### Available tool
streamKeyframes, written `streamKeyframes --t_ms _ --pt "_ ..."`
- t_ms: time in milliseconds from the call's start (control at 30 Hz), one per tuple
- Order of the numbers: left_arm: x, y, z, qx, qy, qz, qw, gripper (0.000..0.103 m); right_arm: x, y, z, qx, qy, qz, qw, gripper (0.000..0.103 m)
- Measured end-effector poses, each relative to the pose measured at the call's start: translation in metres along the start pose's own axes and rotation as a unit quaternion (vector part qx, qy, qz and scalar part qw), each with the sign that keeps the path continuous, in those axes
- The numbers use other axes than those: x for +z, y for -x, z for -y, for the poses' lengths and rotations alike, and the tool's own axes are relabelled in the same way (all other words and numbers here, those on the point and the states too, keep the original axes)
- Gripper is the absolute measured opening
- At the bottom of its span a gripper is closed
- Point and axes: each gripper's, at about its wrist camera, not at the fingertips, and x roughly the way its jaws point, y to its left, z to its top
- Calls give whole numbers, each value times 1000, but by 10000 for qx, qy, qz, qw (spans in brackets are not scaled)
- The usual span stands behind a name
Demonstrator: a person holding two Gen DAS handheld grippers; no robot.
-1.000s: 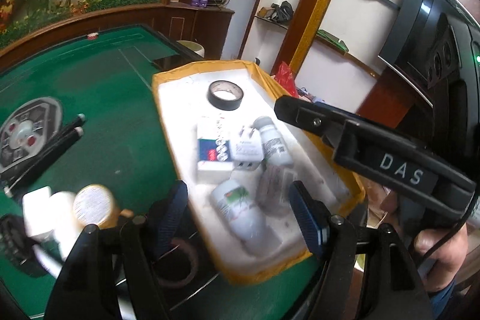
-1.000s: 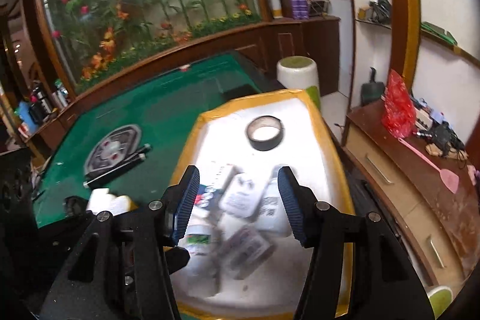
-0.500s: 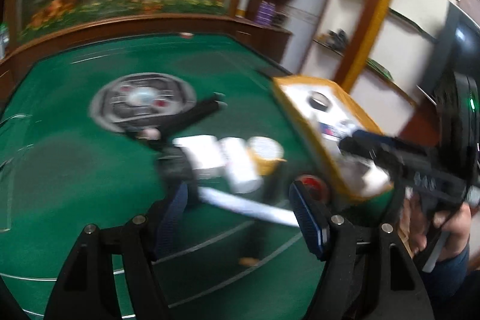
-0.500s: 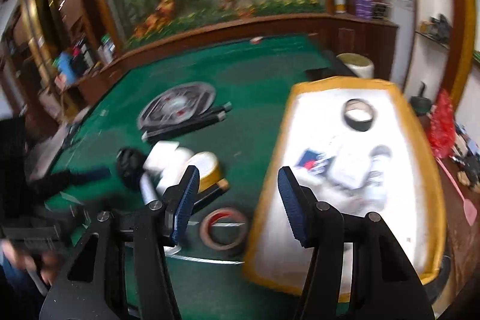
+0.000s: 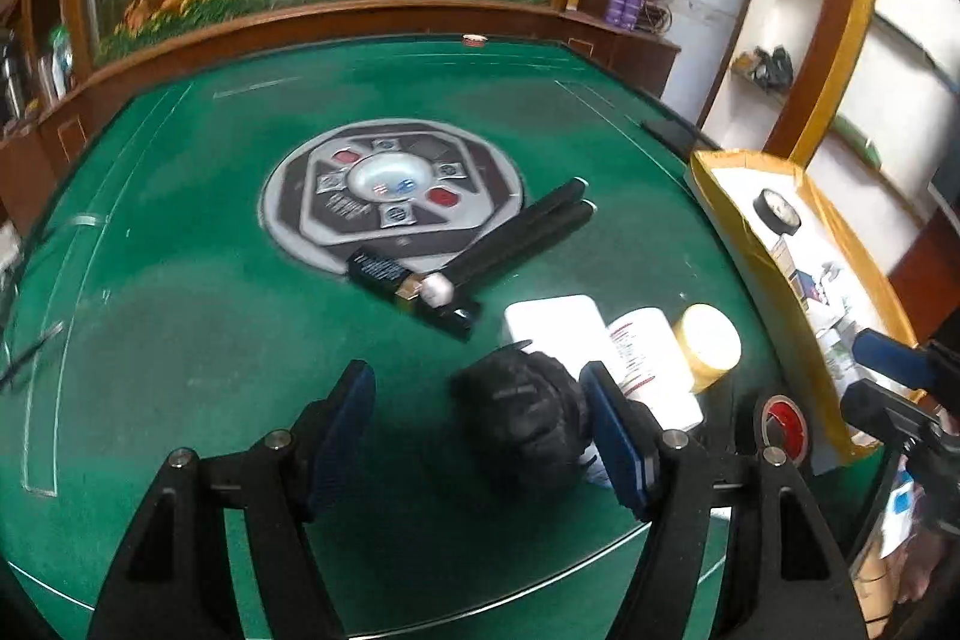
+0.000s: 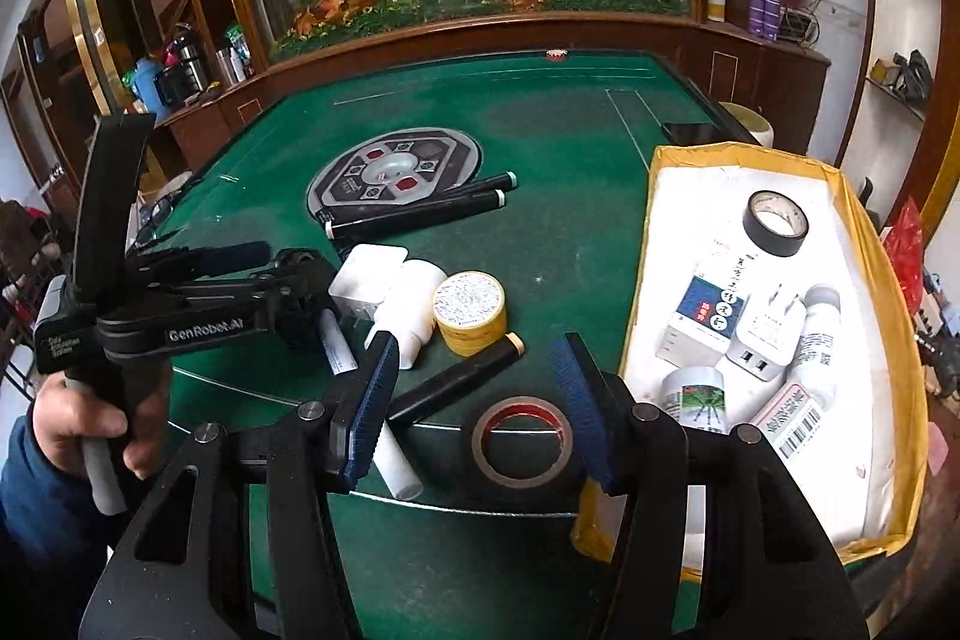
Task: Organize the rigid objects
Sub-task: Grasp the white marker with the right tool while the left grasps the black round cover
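Observation:
Loose objects lie on the green table: a black round object [image 5: 528,412], a white box [image 5: 558,325], a white bottle [image 5: 651,358], a yellow-rimmed tin [image 5: 708,346] and a red-cored tape roll [image 6: 519,439]. My left gripper [image 5: 480,436] is open, its right pad beside the black object; it also shows in the right wrist view [image 6: 264,274]. My right gripper [image 6: 480,400] is open and empty above the tape roll and a black tube [image 6: 456,385]. The yellow-edged white tray [image 6: 864,472] at the right holds black tape [image 6: 774,223], boxes, a charger and bottles.
A round grey control panel [image 5: 393,187] sits mid-table with two long black tubes [image 5: 522,235] and a black box [image 5: 414,289] beside it. A white pen [image 6: 336,349] lies near the cluster. Wooden counters and shelves ring the table.
Both grippers have swung left from over the tray to the cluster of loose objects on the green table. Both stay open and empty.

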Motion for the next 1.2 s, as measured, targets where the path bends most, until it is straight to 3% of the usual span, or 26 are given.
streamKeyframes --t_ms 233,433,567,667,700,733,767,833,967,1100,1200 --pt "-14 25 -63 7 644 45 9979 71 3 -16 -18 339 213 -182 9990 55" --pt "-16 41 -66 -190 199 186 9995 71 1 -42 -51 537 1093 -592 9908 55" --pt "-16 42 -66 -306 89 195 9993 72 -2 -60 -69 446 1947 -970 9750 55" --pt "-16 41 -65 -283 66 194 9994 72 -2 -73 -73 548 2084 -1272 9682 55" --pt "-16 41 -65 -291 69 197 9994 72 -3 -80 -75 571 2137 -1392 9652 53" --pt "-16 41 -65 -310 77 194 9993 72 -4 -85 -78 567 2167 -1476 9634 38" --pt "-16 42 -66 -321 84 191 9993 72 -6 -90 -79 550 2117 -1546 9635 22" --pt "-16 42 -65 -340 64 166 9993 72 -5 -91 -83 791 1886 -1620 9654 14" --pt "-16 41 -55 -371 -184 98 9991 72 -13 -85 -94 870 1679 -1636 9682 14" --pt "-19 33 -33 -471 -650 -4 9968 81 -14 -73 -80 873 1146 -1433 9791 14" --pt "-19 18 -19 -271 -955 -160 9949 81 -17 -66 -69 976 781 -1344 9830 14"
